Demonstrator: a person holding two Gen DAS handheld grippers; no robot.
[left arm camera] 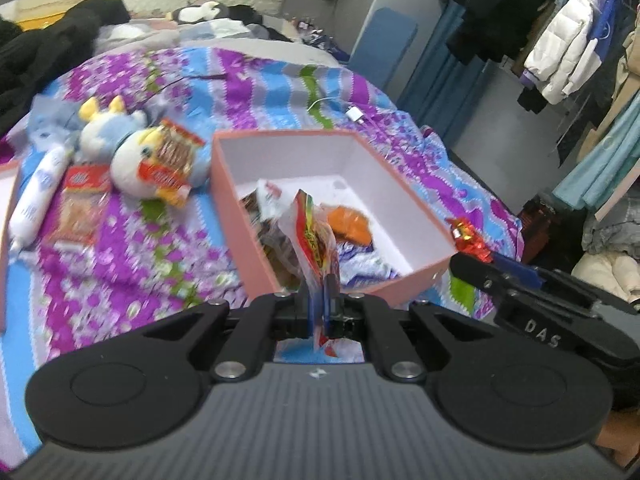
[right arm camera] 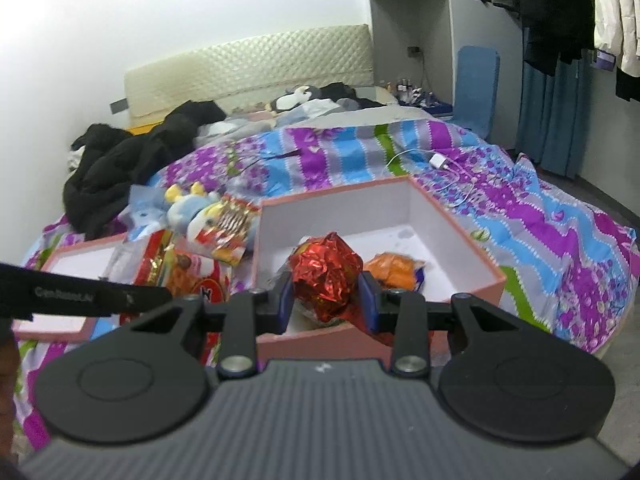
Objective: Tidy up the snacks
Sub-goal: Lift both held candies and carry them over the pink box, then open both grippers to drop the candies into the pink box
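Observation:
A pink box (left arm camera: pixel 228 184) with a white inside lies on the bed and holds an orange packet (left arm camera: pixel 352 222) and other wrapped snacks. My left gripper (left arm camera: pixel 319 300) is shut on a clear snack bag with red and yellow print (left arm camera: pixel 310 236), held upright at the box's near edge. My right gripper (right arm camera: pixel 327 294) is shut on a red foil-wrapped snack (right arm camera: pixel 326 276), just above the near side of the same pink box (right arm camera: pixel 460 240). In the left wrist view the right gripper (left arm camera: pixel 476 246) shows at the right with the red foil snack (left arm camera: pixel 466 236).
Loose snack packets (left arm camera: pixel 80 204) and a white sausage pack (left arm camera: pixel 38 196) lie left of the box beside a plush toy (left arm camera: pixel 132 160). A second pink box (right arm camera: pixel 52 264) sits at the far left. A charger and cable (right arm camera: pixel 438 162) lie behind. Clothes hang at the right.

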